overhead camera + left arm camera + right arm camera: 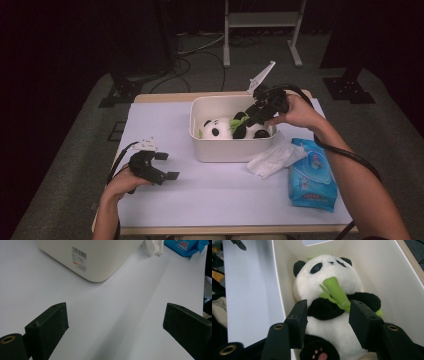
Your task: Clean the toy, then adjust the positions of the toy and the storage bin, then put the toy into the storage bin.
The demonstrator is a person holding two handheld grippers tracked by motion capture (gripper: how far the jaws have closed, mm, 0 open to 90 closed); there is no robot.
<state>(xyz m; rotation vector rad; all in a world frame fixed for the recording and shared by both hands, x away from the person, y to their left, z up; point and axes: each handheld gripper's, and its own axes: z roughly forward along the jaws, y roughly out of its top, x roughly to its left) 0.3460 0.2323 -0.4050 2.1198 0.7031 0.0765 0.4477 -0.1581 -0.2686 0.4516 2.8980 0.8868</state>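
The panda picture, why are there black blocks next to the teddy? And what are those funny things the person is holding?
Those are grippers, tools with two black jaws that pinch like big tweezers. A person holds one in each hand. Each gripper carries a small camera, so you get three pictures: one from above the table and one looking along each gripper's jaws.

The black blocks are the jaws of the right gripper. They stand on either side of the toy panda, with gaps showing, so they are not squeezing it. The panda, with a green bamboo shoot, lies inside a white bin.

The left gripper is open over the white table and holds nothing.

Beside the bin are a white tissue and a blue pack of wipes.
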